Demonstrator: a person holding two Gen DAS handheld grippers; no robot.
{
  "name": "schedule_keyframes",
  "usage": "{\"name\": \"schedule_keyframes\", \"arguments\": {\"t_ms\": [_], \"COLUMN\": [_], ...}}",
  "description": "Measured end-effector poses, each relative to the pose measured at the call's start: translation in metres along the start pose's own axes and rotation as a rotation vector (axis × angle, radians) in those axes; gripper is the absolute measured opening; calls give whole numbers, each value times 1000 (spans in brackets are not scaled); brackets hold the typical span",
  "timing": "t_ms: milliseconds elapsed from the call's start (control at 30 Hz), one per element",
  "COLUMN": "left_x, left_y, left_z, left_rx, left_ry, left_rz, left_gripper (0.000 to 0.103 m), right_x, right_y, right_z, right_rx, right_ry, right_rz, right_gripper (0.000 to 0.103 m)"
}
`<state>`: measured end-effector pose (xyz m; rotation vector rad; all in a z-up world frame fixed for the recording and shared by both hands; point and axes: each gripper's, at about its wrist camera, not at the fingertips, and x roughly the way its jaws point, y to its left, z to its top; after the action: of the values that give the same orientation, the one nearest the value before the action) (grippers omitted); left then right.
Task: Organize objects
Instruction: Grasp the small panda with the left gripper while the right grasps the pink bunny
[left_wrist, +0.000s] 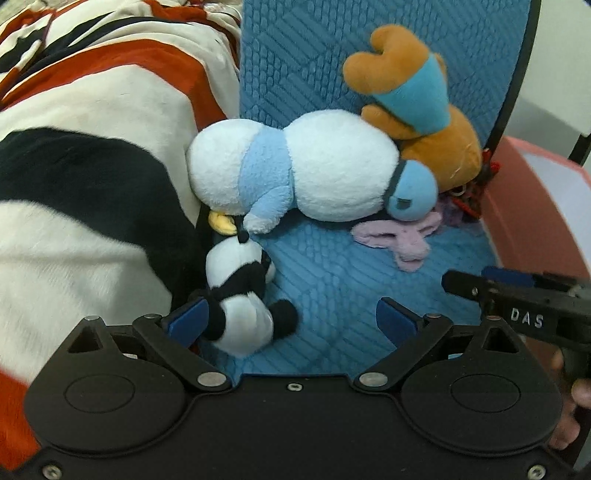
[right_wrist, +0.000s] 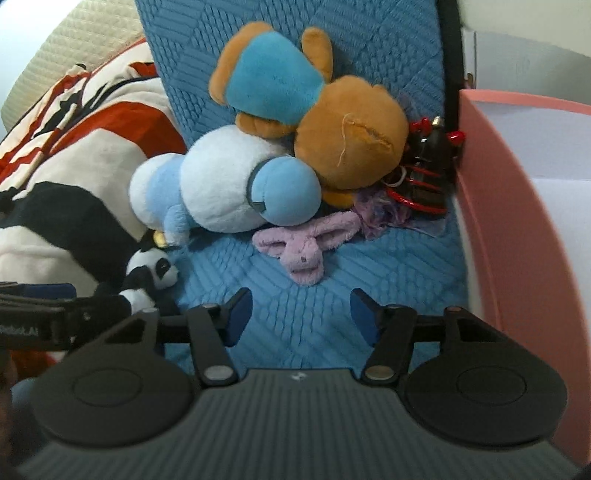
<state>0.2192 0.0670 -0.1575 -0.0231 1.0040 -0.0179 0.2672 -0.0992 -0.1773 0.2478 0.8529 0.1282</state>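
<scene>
Several soft toys are seen lying on a blue quilted chair seat (left_wrist: 332, 280), whose backrest rises toward 12 o'clock. In the left wrist view, the left hand-held gripper (left_wrist: 291, 321) is held with its jaws wide apart. A small panda plush (left_wrist: 240, 295) lies between its blue pads, resting against the pad at 9 o'clock, while the other pad stays well apart from it, so nothing is clamped.

Toward 12 o'clock from the panda, a white and light blue plush (left_wrist: 321, 166) is laid on its side. A brown plush with a blue band (left_wrist: 417, 103) leans against the backrest at about 1 o'clock, touching the white one. A lilac rabbit plush (left_wrist: 402, 236) lies flat on the seat at 2 o'clock, partly under the light blue head of the white toy. A small yellow thing is seen just beside the panda's head; what it is cannot be told.

In the right wrist view, the right hand-held gripper (right_wrist: 301, 317) is held partly open over bare seat, with nothing between its pads. The lilac rabbit (right_wrist: 303, 243) lies near, at 12 o'clock from it. A black and red toy (right_wrist: 424, 173) is wedged at 1 o'clock, between the brown plush and a pink box (right_wrist: 517, 221) that stands at 3 o'clock. A red, white and black blanket (left_wrist: 92, 147) is piled at 9 o'clock, touching the seat.
</scene>
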Motion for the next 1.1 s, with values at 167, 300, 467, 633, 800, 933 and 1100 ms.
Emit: {"name": "schedule_keyframes", "arguments": {"t_ms": [167, 300, 467, 633, 800, 933, 1100], "left_x": [28, 50, 68, 78, 81, 74, 64], "left_y": [-6, -4, 12, 22, 29, 35, 37], "left_z": [8, 14, 17, 18, 20, 21, 17], "left_rx": [70, 91, 25, -13, -37, -78, -100], "left_ry": [28, 84, 144, 170, 156, 135, 123], "left_rz": [41, 61, 78, 83, 112, 97, 43], "left_gripper": [97, 90, 82, 78, 60, 49, 45], "right_x": [31, 52, 70, 76, 64, 49, 28], "right_y": [1, 5, 5, 2, 1, 3, 2], "right_z": [8, 14, 15, 14, 12, 6, -1], "right_rx": [-18, -46, -57, -66, -79, -93, -94], "right_ry": [0, 2, 19, 18, 22, 22, 26], "right_rz": [-2, -6, -16, -13, -17, -33, -47], "right_gripper": [61, 53, 43, 36, 35, 35, 34]}}
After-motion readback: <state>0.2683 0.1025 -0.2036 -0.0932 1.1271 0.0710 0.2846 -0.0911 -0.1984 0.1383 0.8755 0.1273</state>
